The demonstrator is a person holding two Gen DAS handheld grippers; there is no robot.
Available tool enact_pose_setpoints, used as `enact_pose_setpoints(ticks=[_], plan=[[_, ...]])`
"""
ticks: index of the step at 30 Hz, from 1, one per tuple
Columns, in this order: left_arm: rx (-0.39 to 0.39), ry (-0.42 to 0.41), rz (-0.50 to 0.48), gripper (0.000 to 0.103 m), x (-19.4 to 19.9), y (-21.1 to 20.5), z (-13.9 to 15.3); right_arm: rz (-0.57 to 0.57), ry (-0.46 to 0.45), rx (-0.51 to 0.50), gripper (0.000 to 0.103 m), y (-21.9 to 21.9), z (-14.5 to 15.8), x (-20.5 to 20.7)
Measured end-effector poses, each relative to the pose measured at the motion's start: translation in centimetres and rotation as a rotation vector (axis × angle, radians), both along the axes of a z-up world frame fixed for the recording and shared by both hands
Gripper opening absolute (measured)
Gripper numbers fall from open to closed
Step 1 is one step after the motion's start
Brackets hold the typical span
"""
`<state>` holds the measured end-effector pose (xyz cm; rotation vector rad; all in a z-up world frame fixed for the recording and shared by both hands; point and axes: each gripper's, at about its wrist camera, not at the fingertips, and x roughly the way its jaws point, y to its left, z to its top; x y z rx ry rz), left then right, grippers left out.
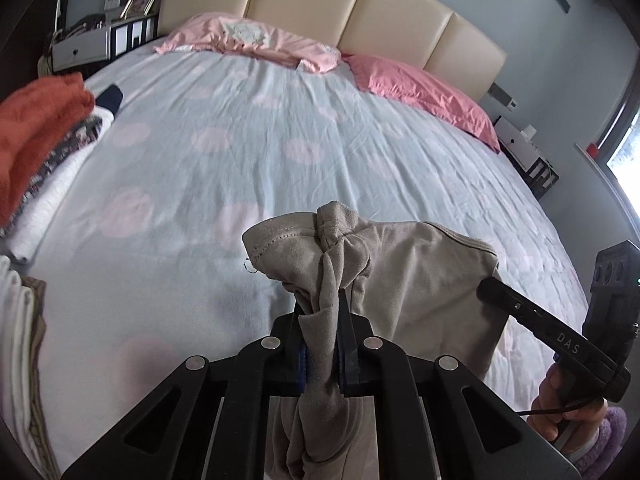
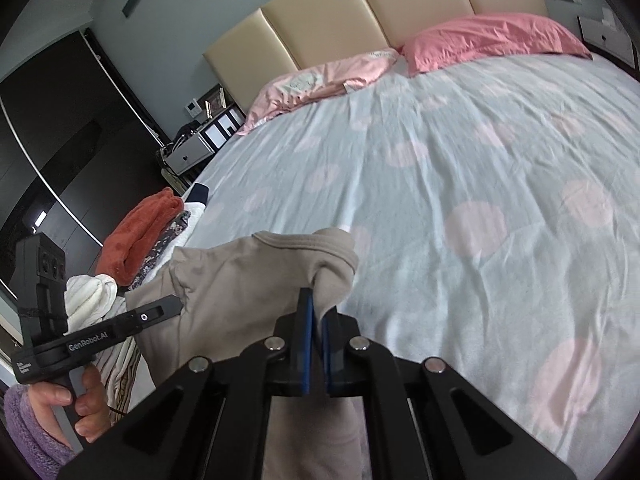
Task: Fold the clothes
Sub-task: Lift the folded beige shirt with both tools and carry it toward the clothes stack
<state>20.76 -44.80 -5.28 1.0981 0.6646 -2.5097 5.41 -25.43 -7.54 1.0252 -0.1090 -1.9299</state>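
Both grippers are holding one beige garment (image 1: 420, 276) up above the near edge of the bed (image 1: 248, 128), with its top edge stretched between them and the rest of the cloth hanging down out of sight under the tools. So its long axis is running across the bed, roughly parallel to the cream headboard (image 1: 360, 12).

The left gripper (image 1: 322, 312) is clamping a bunched corner with a stitched hem, the fabric squeezed between its blue pads. The right gripper (image 2: 318, 308) is pinching the other corner, its jaws closed tight on a thin fold.

Between the garment and the headboard, the pale blue sheet with pink spots is lying wide open — wrinkled, with nothing resting on its middle. Two pink pillows (image 2: 488, 36) are lying against the headboard.

Toward the left side of the bed, well short of the headboard, a pile of clothes is sitting at the edge — an orange towel (image 1: 36, 128) on top, white knitwear (image 1: 52, 192) and a patterned piece under it.

A hand (image 2: 86, 404) in a purple sleeve is gripping the left tool's handle.
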Motion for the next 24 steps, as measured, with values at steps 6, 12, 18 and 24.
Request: enact_pose_setpoints(ticks=[6,12,18,24], plan=[[-0.041,0.075,0.010,0.010,2.4,1.1,4.6,0.009,0.085,-0.034,0.003,0.5,4.4,2.3],[-0.120,0.157,0.052,0.010,5.6,1.0,10.7,0.021,0.147,-0.094,0.003,-0.6,9.2,4.3],[-0.203,0.213,0.116,0.010,9.4,0.0,16.6,0.072,0.196,-0.172,0.003,-3.4,14.4,6.4],[-0.256,0.223,0.200,0.010,13.6,-1.5,20.8,0.163,0.236,-0.222,0.003,-7.5,18.7,8.9]])
